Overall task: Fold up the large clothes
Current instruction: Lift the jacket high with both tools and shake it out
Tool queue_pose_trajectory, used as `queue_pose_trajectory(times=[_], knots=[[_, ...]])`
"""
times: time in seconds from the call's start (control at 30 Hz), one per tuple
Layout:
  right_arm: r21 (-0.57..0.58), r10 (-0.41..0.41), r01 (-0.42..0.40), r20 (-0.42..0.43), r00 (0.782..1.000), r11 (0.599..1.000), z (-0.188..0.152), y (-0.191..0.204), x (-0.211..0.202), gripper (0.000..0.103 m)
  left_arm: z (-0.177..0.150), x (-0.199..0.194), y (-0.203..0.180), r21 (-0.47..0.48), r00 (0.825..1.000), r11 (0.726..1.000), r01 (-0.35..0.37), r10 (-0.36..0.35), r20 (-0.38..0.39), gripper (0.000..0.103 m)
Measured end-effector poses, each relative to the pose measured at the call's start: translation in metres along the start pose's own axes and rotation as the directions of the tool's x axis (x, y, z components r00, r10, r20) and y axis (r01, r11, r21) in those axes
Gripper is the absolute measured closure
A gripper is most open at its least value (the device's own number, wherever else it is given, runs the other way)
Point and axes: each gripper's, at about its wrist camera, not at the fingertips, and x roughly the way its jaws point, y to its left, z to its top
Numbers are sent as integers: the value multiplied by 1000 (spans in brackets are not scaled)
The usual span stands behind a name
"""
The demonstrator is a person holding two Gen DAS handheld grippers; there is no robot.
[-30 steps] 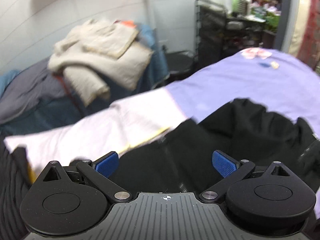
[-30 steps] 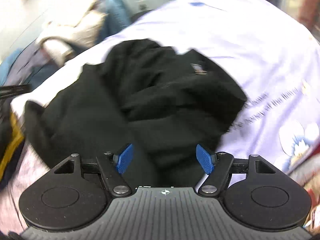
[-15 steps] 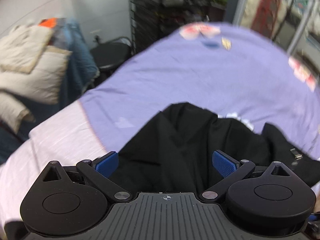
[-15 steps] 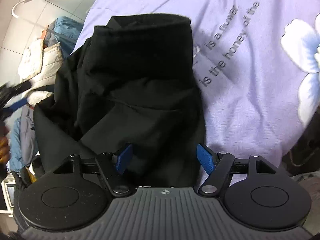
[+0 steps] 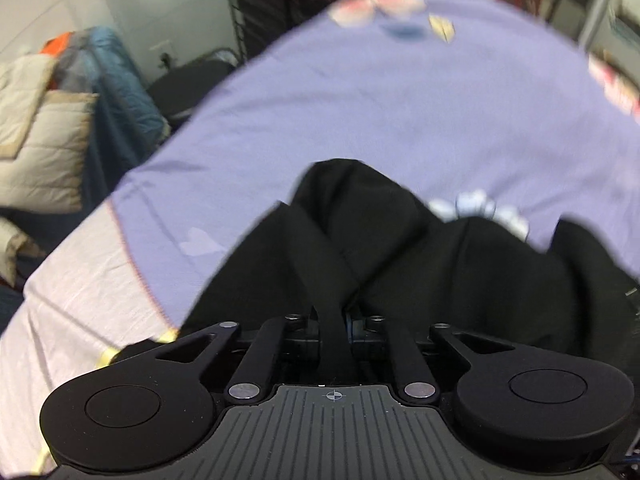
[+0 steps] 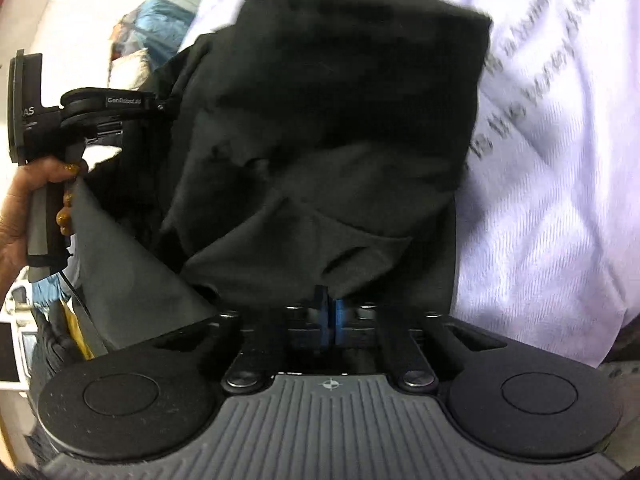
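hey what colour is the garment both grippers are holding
Black, plain, no visible pattern. The garment shows best in the right wrist view.

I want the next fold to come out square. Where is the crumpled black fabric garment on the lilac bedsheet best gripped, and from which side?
Probably by its near hem, from the near side. The crumpled black fabric garment lies bunched toward the far end; the left gripper and right gripper are each shut on the near edge, apart, above the lilac bedsheet.

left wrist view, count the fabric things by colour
black: 1, the garment pinched in the left gripper
lavender: 1, the bedsheet
pale pink: 1, the cover beside the sheet
cream: 1, the quilted bundle
blue: 1, the quilted cloth
total: 5
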Motion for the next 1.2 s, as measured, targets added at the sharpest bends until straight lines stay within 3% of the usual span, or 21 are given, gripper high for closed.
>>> queue_pose_trajectory(times=[0.13, 0.2, 0.33, 0.4, 0.47, 0.63, 0.67, 0.7, 0.73, 0.77, 0.8, 0.83, 0.87, 0.9, 0.93, 0.97, 1.0, 1.03, 1.13, 1.17, 1.2], knots=[[-31, 37, -34, 128, 991, 999, 11, 16, -40, 100, -12, -66, 31, -105, 990, 994, 7, 8, 141, 60], [-22, 87, -84, 191, 978, 996, 26, 26, -66, 100, -22, -110, 50, -173, 972, 985, 19, 22, 234, 64], [-99, 227, -206, 295, 928, 974, 56, 64, -117, 100, -43, -203, 68, -200, 910, 980, -20, 101, 403, 64], [-188, 321, -271, 332, 887, 944, 64, 91, -142, 101, -57, -238, 75, -225, 887, 973, -52, 148, 437, 64], [-269, 414, -335, 332, 847, 903, 65, 118, -157, 101, -71, -269, 79, -259, 864, 966, -27, 153, 480, 64], [-409, 531, -397, 297, 794, 822, 71, 169, -182, 101, -101, -337, 83, -333, 786, 942, -32, 229, 574, 63], [-446, 560, -406, 300, 772, 798, 70, 180, -194, 101, -103, -350, 84, -346, 769, 938, -25, 239, 593, 63], [-477, 611, -436, 312, 728, 763, 72, 194, -206, 101, -105, -363, 83, -355, 750, 935, -22, 250, 612, 62], [-525, 707, -504, 321, 630, 686, 73, 204, -227, 101, -108, -379, 82, -357, 731, 934, -28, 263, 630, 62], [-572, 759, -523, 324, 564, 632, 75, 215, -249, 101, -111, -393, 78, -346, 713, 937, -38, 268, 647, 62], [-616, 767, -483, 355, 535, 622, 77, 228, -273, 101, -113, -403, 74, -329, 704, 943, -55, 270, 657, 62], [-651, 747, -407, 404, 529, 640, 80, 243, -295, 100, -112, -409, 70, -311, 705, 947, -79, 274, 654, 62], [-670, 737, -369, 415, 534, 644, 83, 252, -307, 99, -114, -408, 67, -305, 708, 948, -94, 279, 649, 62], [-689, 736, -355, 388, 555, 632, 90, 259, -309, 87, -115, -403, 66, -300, 712, 949, -93, 274, 647, 62], [-695, 723, -356, 342, 600, 624, 95, 264, -303, 39, -116, -395, 66, -300, 720, 950, -85, 267, 641, 63], [-664, 681, -359, 316, 661, 656, 99, 266, -288, 14, -118, -384, 67, -314, 734, 946, -77, 267, 624, 63], [-619, 624, -350, 300, 722, 703, 96, 264, -270, 3, -121, -373, 70, -340, 750, 938, -62, 269, 605, 62], [-579, 559, -332, 270, 784, 745, 92, 258, -244, 3, -128, -364, 76, -377, 764, 926, -27, 262, 590, 63], [-429, 310, -202, 199, 930, 881, 75, 227, -147, 3, -149, -341, 86, -465, 791, 884, 44, 253, 557, 63], [-364, 223, -161, 137, 965, 917, 68, 211, -108, 3, -157, -338, 87, -475, 791, 878, 57, 250, 558, 63], [-295, 171, -142, 73, 983, 945, 66, 199, -74, 8, -163, -335, 87, -483, 793, 874, 57, 255, 554, 63]])
